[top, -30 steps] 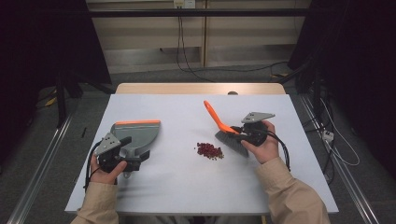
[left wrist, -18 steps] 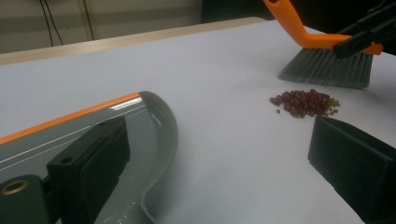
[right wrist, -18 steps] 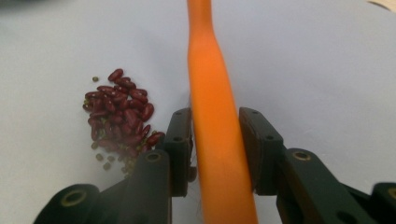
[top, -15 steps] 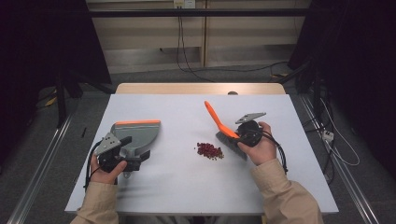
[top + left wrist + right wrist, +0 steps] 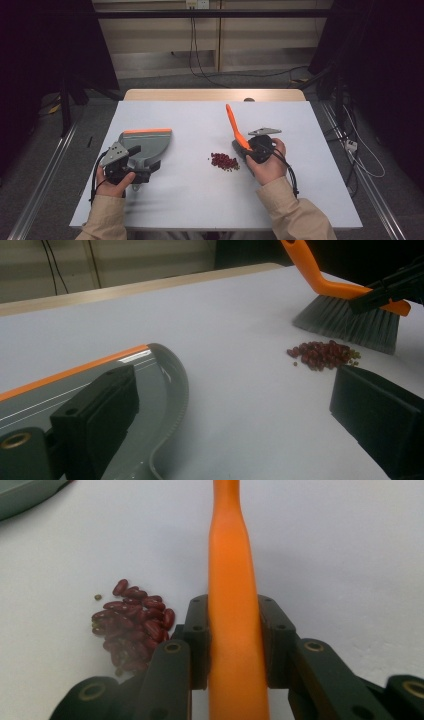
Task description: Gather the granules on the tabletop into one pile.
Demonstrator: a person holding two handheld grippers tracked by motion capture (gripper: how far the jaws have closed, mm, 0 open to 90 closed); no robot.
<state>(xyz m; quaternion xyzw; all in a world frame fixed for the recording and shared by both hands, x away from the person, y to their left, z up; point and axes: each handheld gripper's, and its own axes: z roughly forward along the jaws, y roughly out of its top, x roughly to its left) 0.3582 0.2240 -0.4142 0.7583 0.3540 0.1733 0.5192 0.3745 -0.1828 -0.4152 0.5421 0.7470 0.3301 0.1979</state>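
The small heap of dark red beans [image 5: 224, 161] lies on the white bench [image 5: 200, 200] just beside the right tool [image 5: 250, 149], whose jaws are clamped on the orange-handled grey-bristled brush [image 5: 234, 126]. Over the last second that brush has slid closer to the beans, likely to sweep them toward the grey orange-edged dustpan [image 5: 149, 144] gripped by the left tool [image 5: 131, 162], well apart.

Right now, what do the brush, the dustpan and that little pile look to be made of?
Brush: orange handle looks like smooth moulded plastic with a soft sheen; grey bristles look synthetic, fine and straight.
Dustpan: grey, glossy, probably plastic, light glints off its curved wall; the orange strip along the lip may be rubber, can't tell.
Pile: dark red dried beans, smooth and slightly shiny, plus a few small greenish ones.
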